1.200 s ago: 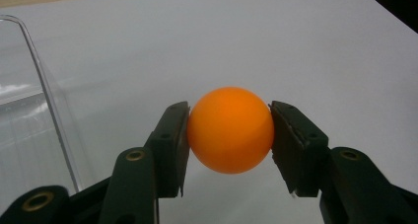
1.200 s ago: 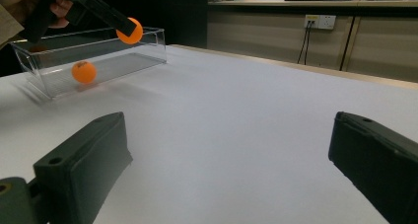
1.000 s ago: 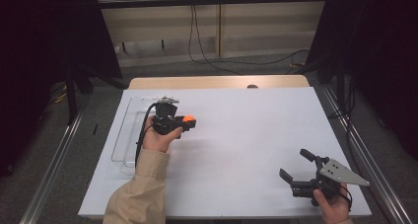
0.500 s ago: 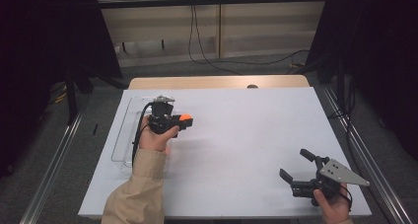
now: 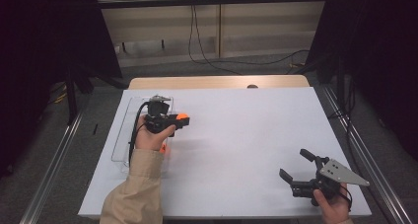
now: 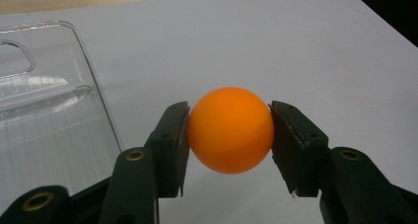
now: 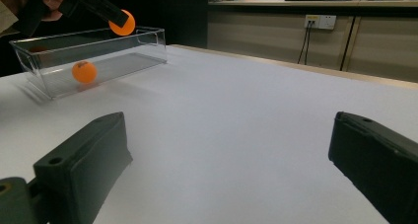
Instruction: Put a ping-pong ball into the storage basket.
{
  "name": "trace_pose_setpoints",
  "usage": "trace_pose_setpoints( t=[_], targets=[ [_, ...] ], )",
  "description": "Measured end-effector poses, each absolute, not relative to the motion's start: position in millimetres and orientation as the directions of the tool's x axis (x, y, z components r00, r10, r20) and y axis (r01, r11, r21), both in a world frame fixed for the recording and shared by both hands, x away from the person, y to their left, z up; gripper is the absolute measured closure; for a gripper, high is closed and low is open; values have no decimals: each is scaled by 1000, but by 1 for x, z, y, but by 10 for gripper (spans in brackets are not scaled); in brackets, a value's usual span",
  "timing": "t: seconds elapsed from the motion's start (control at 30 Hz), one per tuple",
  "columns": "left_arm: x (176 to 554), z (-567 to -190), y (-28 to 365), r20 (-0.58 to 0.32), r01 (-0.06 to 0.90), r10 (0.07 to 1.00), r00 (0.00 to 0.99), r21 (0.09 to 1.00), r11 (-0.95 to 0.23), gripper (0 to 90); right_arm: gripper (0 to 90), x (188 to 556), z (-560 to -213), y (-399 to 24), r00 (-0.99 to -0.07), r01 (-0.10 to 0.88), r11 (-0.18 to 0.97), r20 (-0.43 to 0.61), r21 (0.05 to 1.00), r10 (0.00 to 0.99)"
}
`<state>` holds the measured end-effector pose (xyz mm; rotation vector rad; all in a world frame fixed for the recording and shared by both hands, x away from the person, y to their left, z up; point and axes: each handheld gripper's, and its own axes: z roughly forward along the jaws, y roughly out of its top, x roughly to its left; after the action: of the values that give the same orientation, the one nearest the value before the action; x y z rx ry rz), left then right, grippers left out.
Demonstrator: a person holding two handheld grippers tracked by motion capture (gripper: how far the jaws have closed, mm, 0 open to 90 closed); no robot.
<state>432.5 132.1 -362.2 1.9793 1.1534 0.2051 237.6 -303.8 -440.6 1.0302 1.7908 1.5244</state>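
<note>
Left gripper (image 6: 229, 135) clenched on orange ball (image 6: 230, 130), held above table (image 5: 246, 135) near left edge, beside clear box (image 6: 49, 115). Right gripper (image 5: 296, 167) released, idle near right corner. Risk: smooth ball squirts from jaws, misses box, rolls off table.

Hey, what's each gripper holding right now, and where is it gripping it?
The left gripper holds an orange ball, one pad on each side at its widest part, beside the clear bin. The right gripper is open and holds nothing.
</note>
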Motion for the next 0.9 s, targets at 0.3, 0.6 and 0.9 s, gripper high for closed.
trace_pose_setpoints(
  t=[0.3,0.6,0.9],
  targets=[
    [433,-362,137,-245,653,788,564,716,-245,510,12,237,-440,-304,-542,192,52,62,980,838],
    [432,-360,141,-250,655,794,555,719,-231,510,12,237,-440,-304,-543,192,53,61,980,838],
    [432,-358,146,-249,654,799,547,723,-222,510,12,237,-440,-304,-543,192,53,62,980,837]
  ],
)
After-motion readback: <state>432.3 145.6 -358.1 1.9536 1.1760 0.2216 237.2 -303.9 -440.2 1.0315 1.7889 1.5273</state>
